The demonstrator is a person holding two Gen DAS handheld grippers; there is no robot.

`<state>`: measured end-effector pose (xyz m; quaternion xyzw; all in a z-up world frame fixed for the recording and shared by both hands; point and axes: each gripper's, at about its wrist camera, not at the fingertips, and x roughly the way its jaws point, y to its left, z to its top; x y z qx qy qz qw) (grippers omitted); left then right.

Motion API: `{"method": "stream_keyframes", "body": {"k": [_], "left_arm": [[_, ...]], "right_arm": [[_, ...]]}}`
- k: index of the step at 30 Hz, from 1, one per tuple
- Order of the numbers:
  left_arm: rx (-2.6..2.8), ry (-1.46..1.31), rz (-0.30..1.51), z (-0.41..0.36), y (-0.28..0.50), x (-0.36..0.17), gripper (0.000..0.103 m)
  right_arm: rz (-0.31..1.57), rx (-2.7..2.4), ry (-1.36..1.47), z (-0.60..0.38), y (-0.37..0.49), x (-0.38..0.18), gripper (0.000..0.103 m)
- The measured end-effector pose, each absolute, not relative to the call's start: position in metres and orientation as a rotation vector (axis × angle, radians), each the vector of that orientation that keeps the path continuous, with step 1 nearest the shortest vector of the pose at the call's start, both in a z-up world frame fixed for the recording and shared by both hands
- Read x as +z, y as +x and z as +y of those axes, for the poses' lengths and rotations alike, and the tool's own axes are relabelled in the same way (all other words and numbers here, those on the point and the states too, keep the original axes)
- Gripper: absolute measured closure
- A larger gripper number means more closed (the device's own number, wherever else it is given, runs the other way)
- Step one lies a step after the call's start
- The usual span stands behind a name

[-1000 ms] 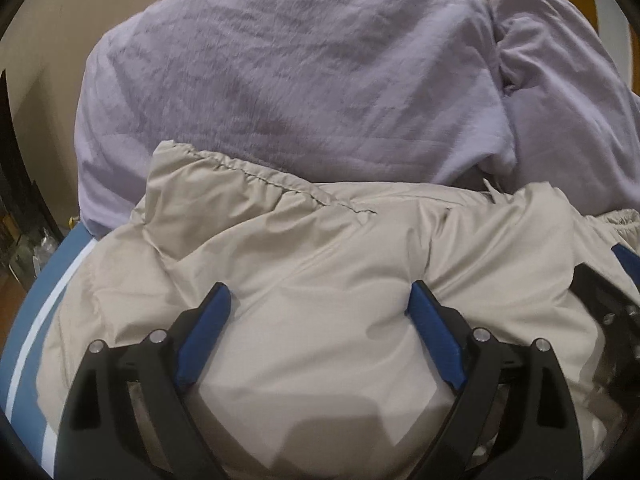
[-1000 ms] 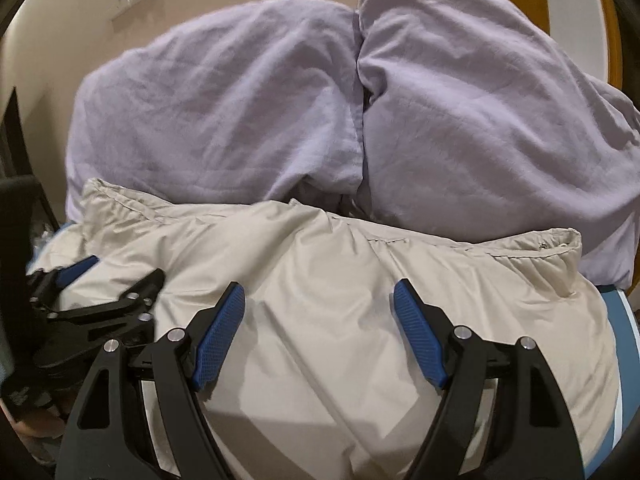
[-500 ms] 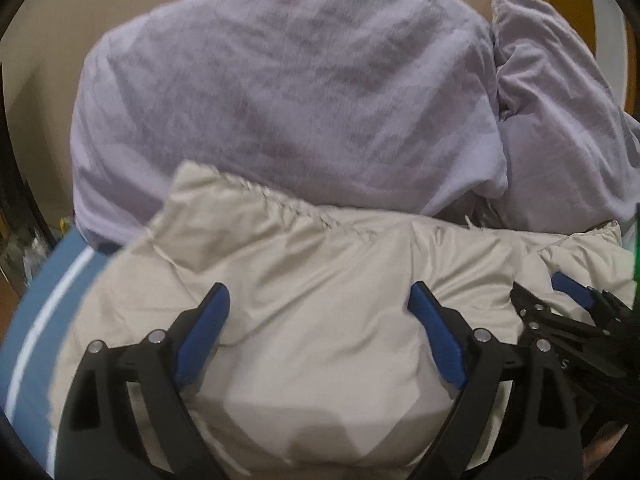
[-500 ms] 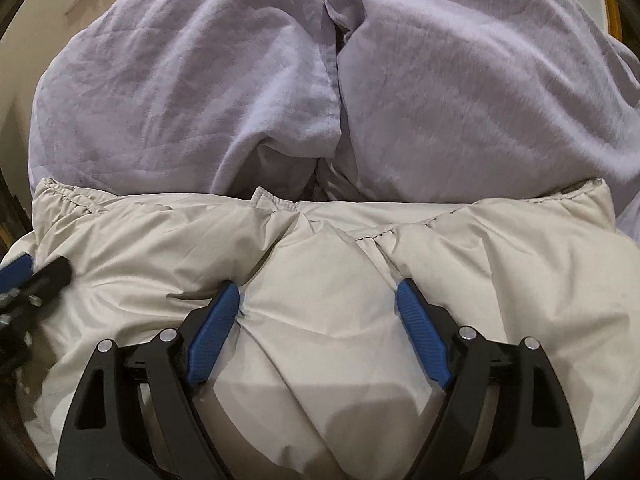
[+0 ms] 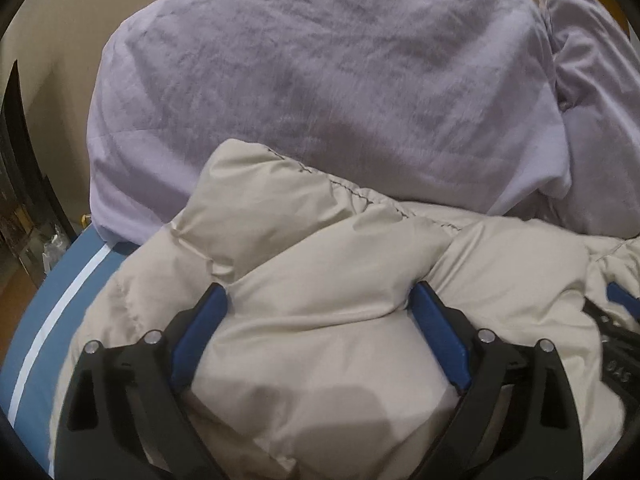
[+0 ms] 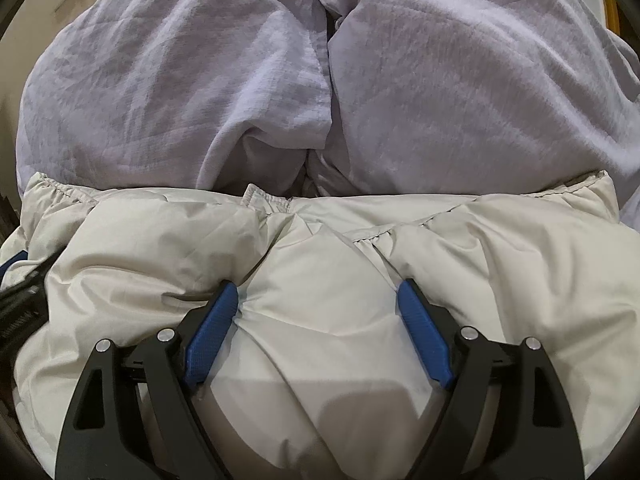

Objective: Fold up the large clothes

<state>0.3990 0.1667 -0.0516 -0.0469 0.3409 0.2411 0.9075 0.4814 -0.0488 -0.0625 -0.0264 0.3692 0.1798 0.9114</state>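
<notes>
**Both grippers spread over the puffer jacket, nothing pinched**

Near: my left gripper [image 5: 320, 312] is wide apart, blue pads pushed down into the beige puffer jacket [image 5: 320, 264]. A bulge of padding sits between the jaws, but they only flank it, not clamping it. My right gripper [image 6: 318, 304] is the same: its jaws have just been opening, a mound of the same jacket [image 6: 320, 280] rises between them, no grip on it. Each gripper shows at the edge of the other's view, so I'm working side by side on one garment.

Where it is: the jacket lies bunched on the blue bedsheet with a white stripe [image 5: 52, 304], directly under both grippers. Its gathered, stitched hem [image 6: 272, 196] runs along the far edge.

Handling, my read: light, bulky, very soft. Padding compresses and springs back, so folds won't stay put unless pressed flat. Shell looks smooth and likely slippery, so a shallow pinch on a puffed panel will slide off. Better hold: the stitched hem or a seam line, where the fabric is thin and doubled, one gripper toward each end.

Far: two lilac pillows [image 6: 180, 80] are stacked right behind the jacket, touching its far edge. Little room to lay the fold that way. Beige wall [image 5: 60, 20] beyond.
</notes>
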Motion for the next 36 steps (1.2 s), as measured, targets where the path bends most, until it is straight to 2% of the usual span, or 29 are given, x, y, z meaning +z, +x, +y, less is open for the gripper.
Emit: {"method": "stream_keyframes", "body": {"k": [5, 16, 23, 28, 36], "left_arm": [[0.505, -0.093, 0.721, 0.167, 0.405, -0.061, 0.005], [0.494, -0.13, 0.746, 0.181, 0.409, -0.071, 0.002], [0.489, -0.156, 0.728, 0.185, 0.407, -0.069, 0.003], [0.489, -0.159, 0.722, 0.187, 0.408, -0.069, 0.003], [0.495, -0.144, 0.733, 0.181, 0.408, -0.07, 0.002]], "right_arm": [[0.764, 0.364, -0.049, -0.048, 0.483, -0.064, 0.02], [0.716, 0.441, 0.001, -0.023, 0.459, -0.015, 0.02], [0.828, 0.399, -0.024, -0.004, 0.483, -0.047, 0.019], [0.818, 0.349, -0.13, 0.014, 0.485, -0.055, 0.018], [0.855, 0.349, -0.137, 0.019, 0.498, -0.069, 0.014]]}}
